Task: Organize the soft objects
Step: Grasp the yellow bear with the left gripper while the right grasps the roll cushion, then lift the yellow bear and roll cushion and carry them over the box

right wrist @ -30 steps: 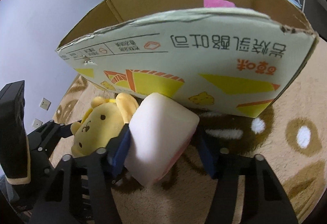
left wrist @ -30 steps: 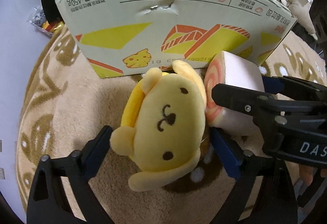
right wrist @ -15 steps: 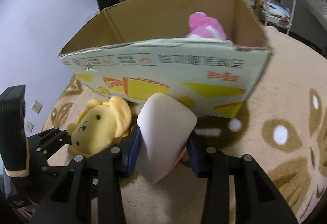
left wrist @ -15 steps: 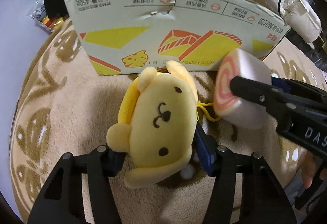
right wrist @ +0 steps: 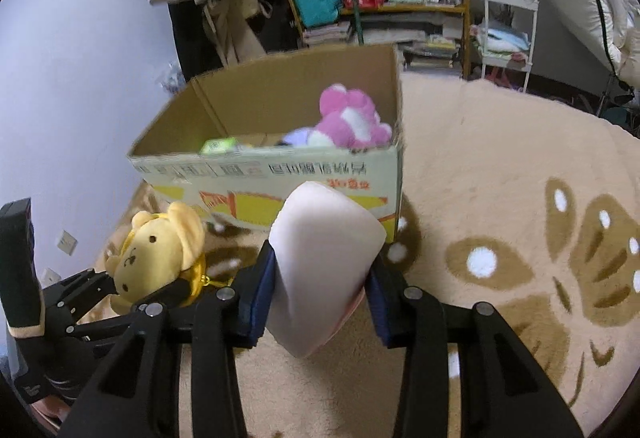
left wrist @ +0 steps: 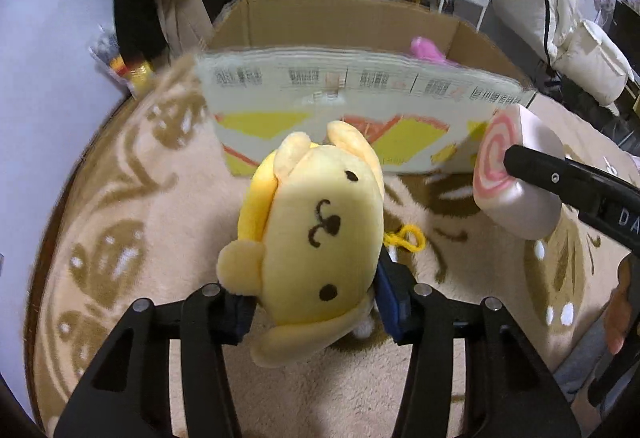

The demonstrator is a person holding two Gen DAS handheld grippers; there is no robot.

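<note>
Your left gripper (left wrist: 316, 314) has its jaws clamped on the yellow plush (left wrist: 320, 234), held above the rug (left wrist: 132, 222) in front of the box (left wrist: 360, 110). Your right gripper (right wrist: 320, 302) jaws squeeze the roll cushion (right wrist: 320, 262), also before the box, where a pink plush (right wrist: 348, 118) lies inside.

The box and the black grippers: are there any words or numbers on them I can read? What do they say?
"DA": white letters on the right gripper arm, cut off by the picture's edge.
Box: a row of big characters printed upside down, too blurred to read.
Box, top strip of its front: small print in panels, too blurred to read.
Yellow plush: no words, only a face.
</note>
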